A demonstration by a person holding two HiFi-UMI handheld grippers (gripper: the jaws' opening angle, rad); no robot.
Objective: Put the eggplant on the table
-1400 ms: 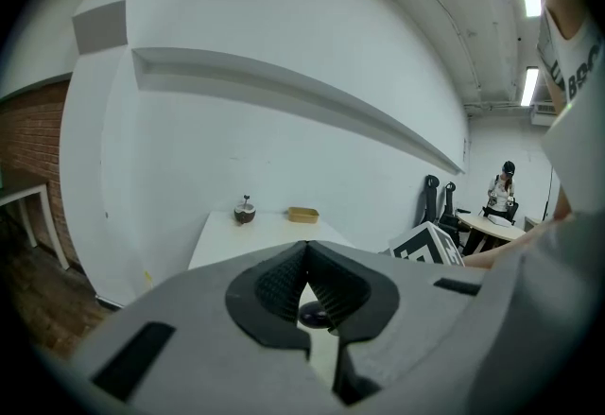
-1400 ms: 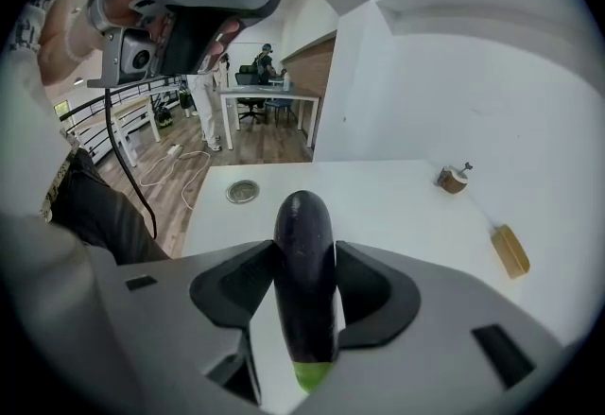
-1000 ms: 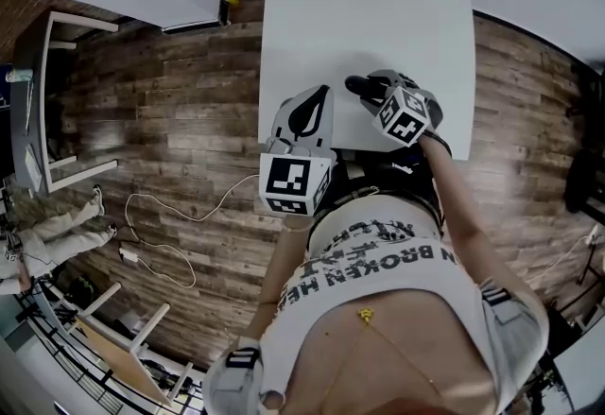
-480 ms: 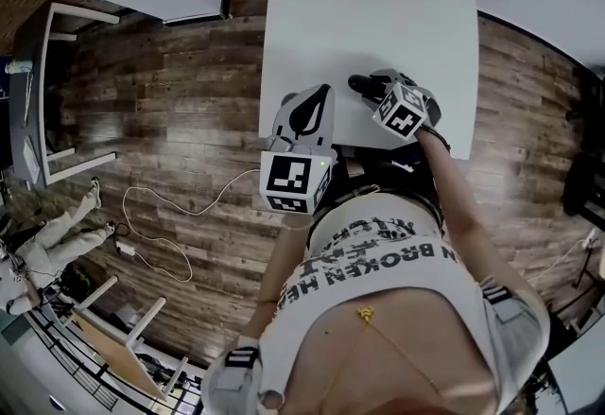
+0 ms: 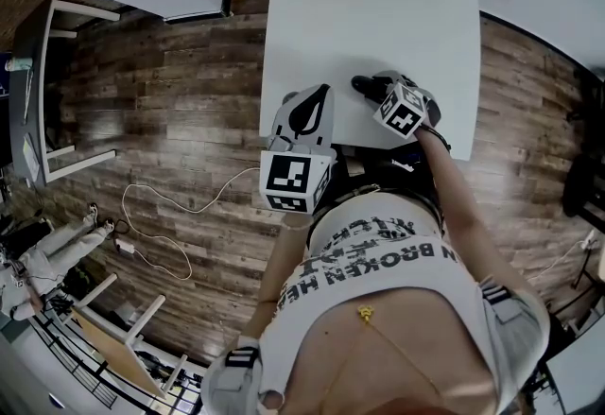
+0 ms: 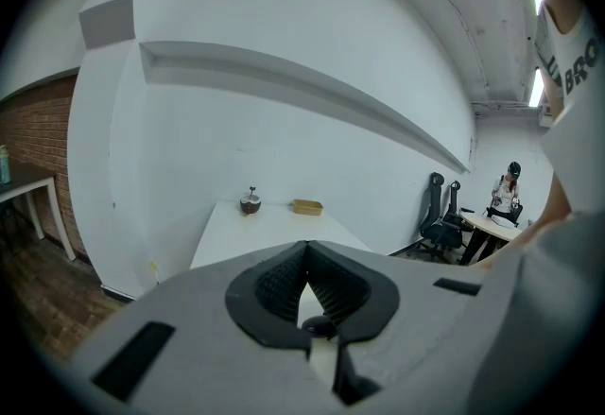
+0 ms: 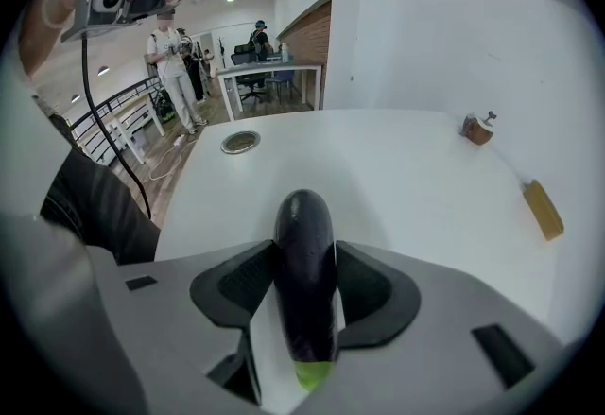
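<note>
While the right gripper [image 5: 371,89] clasped the eggplant [image 7: 303,262] lengthwise over the tabletop [image 5: 378,7] by its near edge, the left gripper [image 6: 308,249] hung closed, empty. Advised: lower until it rested flat, then release gently, against rolling.

A white table [image 5: 369,25] runs from the top edge of the head view down to mid-frame, standing on a plank floor [image 5: 180,92]. In the right gripper view a tan block [image 7: 544,209] lies at the right, a small brown object [image 7: 477,128] above it, and a round disc [image 7: 240,142] sits in the tabletop at upper left. A white cable [image 5: 203,211] lies on the floor at the left of the head view.
</note>
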